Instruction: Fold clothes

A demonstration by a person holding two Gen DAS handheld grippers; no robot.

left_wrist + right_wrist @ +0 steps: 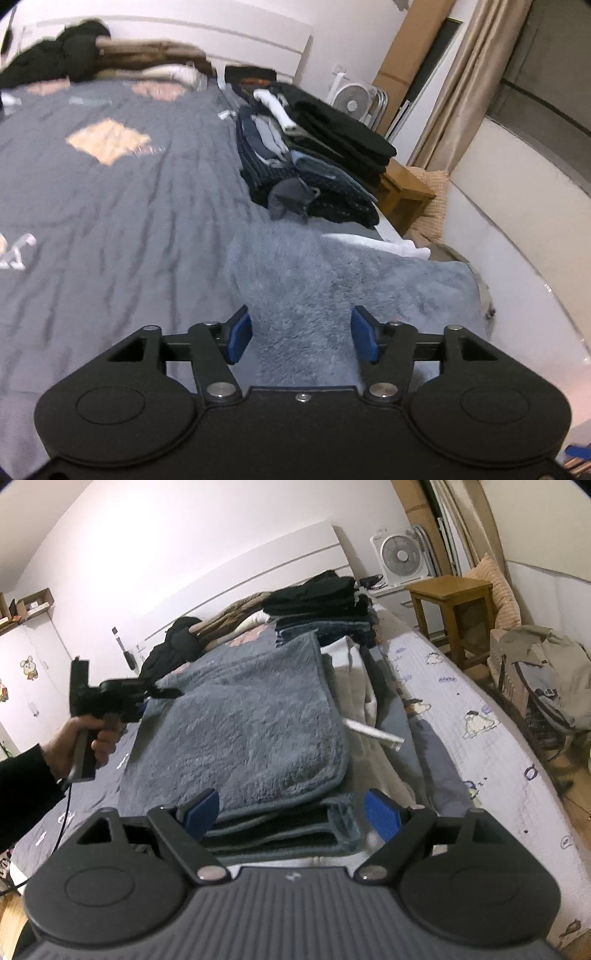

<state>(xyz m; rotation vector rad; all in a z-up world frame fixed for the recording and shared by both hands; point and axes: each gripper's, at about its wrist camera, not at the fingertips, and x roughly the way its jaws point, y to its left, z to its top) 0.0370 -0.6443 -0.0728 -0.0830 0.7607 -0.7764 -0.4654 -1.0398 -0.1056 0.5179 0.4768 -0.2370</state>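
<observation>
Right wrist view, left tongs point(168, 693) gaping, raised level beside fleece garment point(243, 716), right tongs point(291, 814) apart, empty.

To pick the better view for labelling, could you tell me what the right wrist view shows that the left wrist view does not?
Only the right wrist view shows the left gripper in a hand, the folded edge layers of the grey fleece garment, and a backpack. Only the left shows bare grey bedspread. Both show the fleece, the stack of folded clothes, the fan and the wooden stool.
</observation>
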